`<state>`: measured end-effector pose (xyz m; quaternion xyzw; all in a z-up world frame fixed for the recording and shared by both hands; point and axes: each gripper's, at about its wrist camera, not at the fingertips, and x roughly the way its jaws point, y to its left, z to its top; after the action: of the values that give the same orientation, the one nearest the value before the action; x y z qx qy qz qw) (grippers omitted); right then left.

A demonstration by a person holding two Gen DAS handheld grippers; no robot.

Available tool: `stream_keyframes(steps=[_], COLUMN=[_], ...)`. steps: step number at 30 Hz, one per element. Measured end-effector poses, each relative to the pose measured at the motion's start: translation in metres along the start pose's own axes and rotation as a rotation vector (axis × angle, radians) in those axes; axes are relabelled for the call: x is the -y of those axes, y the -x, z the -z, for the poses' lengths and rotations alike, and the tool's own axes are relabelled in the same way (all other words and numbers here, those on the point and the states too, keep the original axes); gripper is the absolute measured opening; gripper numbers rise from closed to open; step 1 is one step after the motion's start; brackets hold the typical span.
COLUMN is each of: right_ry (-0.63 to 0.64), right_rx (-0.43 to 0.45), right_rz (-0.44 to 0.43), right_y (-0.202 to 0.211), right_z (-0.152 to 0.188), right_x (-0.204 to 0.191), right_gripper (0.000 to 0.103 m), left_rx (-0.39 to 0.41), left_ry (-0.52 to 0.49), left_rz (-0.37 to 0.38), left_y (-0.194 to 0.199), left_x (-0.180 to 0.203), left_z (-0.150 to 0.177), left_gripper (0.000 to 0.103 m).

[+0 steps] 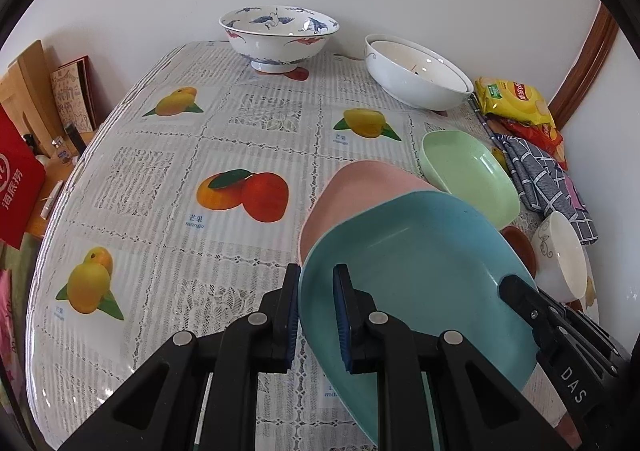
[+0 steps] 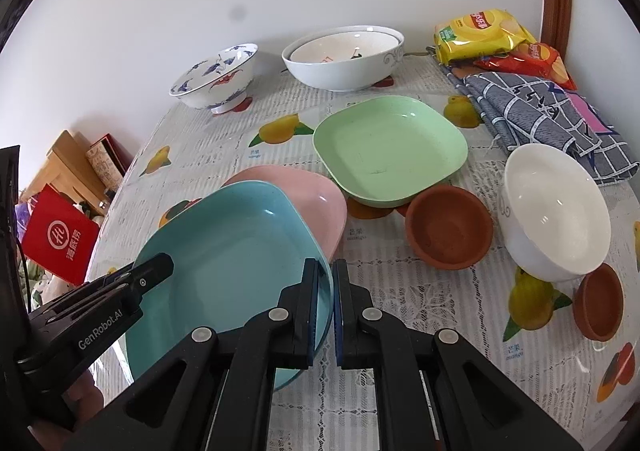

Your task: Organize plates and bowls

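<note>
You've got the blue plate [image 2: 224,251] pinched on opposite rims: left gripper [image 1: 316,315] clamped on one edge, right gripper [image 2: 325,311] clamped on the other, so it rides tilted and steady above the table [image 1: 168,155]. It overlaps the pink plate [image 2: 316,195] just beyond, likely the stack target. Two-point hold makes sense for a wide, shallow dish. The green plate [image 2: 390,149] sits just beyond the pink one, the brown saucer [image 2: 448,227] close to both. The white bowl [image 2: 554,211] is off right. Patterned bowl [image 1: 279,35] and nested white bowls [image 1: 416,71] sit far back, clear of your path.
</note>
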<state>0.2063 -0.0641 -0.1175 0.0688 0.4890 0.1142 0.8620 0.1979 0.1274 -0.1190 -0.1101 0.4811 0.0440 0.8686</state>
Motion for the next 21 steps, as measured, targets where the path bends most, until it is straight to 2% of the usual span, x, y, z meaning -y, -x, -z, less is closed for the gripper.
stream_keyframes(steps=[21], right_ry=[0.064], right_rx=[-0.039], right_rz=[0.014], right_y=[-0.052], right_z=[-0.032], right_x=[-0.003], right_gripper=[0.010], left_rx=[-0.051], left_ry=[0.016], left_rz=[-0.016], left_y=[-0.038], left_x=[-0.001], left_z=[-0.016], left_gripper=[0.016])
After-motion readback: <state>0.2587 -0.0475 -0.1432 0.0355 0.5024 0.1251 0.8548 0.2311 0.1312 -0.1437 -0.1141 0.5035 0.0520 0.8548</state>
